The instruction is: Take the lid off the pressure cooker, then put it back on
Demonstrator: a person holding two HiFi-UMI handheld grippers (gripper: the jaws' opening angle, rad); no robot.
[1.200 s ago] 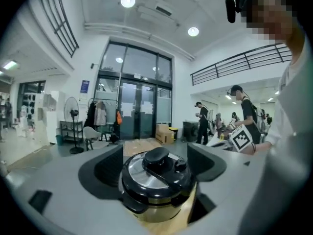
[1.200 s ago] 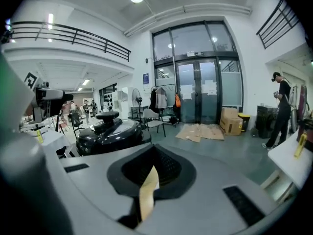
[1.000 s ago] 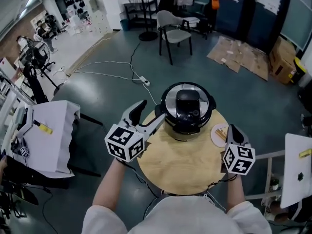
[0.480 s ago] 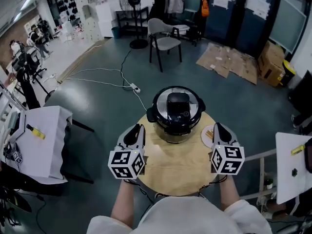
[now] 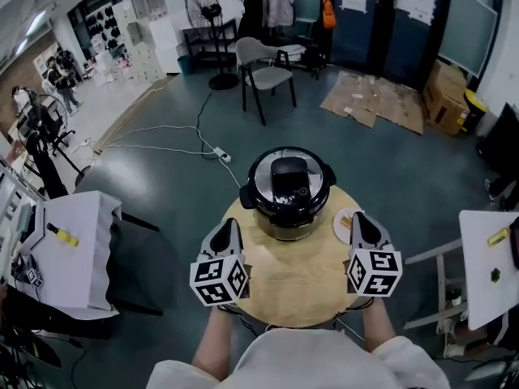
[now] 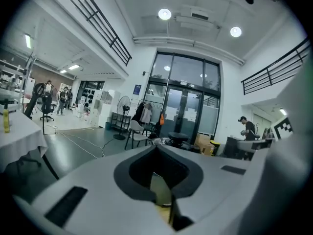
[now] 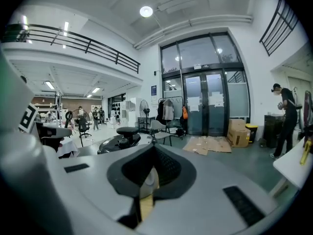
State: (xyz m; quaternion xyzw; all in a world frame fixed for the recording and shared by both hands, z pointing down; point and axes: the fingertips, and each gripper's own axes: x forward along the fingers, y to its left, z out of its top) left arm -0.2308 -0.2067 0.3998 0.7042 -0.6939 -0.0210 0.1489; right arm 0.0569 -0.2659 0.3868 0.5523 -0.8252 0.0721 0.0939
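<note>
The pressure cooker (image 5: 285, 193) stands at the far side of a round wooden table (image 5: 300, 286), its steel lid with the black handle (image 5: 289, 175) seated on top. My left gripper (image 5: 226, 232) hovers over the table's near left and has just been closing; its jaws are shut with nothing between them. My right gripper (image 5: 358, 224) is at the near right, also shut and empty. Both sit short of the cooker, one on each side. The left gripper view shows the lid handle (image 6: 177, 136) beyond the closed tips (image 6: 157, 147). In the right gripper view the cooker (image 7: 120, 138) lies left of the tips (image 7: 153, 146).
A small round plate (image 5: 344, 224) lies on the table right of the cooker. Around the table are a white-covered table (image 5: 77, 241) on the left, a white table (image 5: 491, 270) on the right, a chair (image 5: 263, 67), a fan (image 5: 203, 14), floor cables (image 5: 174, 132) and flattened cardboard (image 5: 377, 100).
The left gripper's jaws have gone from wide open beside the cooker to shut, and it has dropped back toward the table's near left. The right gripper shifted slightly.
</note>
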